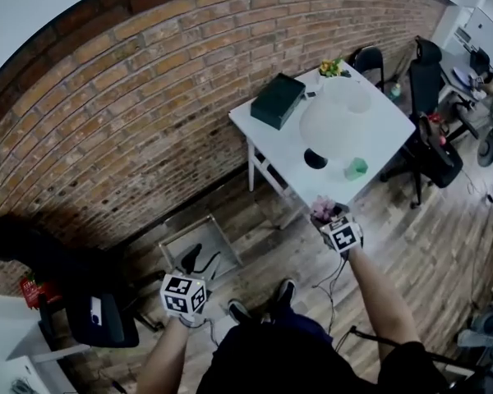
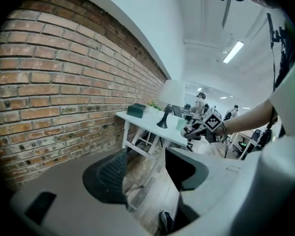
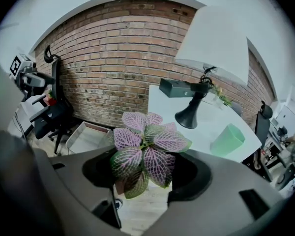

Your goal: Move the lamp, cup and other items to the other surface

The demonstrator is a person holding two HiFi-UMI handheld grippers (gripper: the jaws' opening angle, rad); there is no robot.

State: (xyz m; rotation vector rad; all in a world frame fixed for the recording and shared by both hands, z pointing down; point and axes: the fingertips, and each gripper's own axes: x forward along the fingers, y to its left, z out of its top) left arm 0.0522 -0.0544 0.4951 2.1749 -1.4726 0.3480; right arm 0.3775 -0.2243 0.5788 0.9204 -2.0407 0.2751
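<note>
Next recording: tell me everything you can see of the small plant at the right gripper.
The plant is small, a rosette of oval green leaves netted with pink veins, one lower leaf brownish. It stands upright between the jaws of the right gripper, which hold it off the floor just short of the white table. Leaves hide its pot.

Rough brick wall point(image 1: 148, 97); smooth matt white table point(image 1: 386, 134); wood-plank floor point(image 1: 444, 245).
</note>
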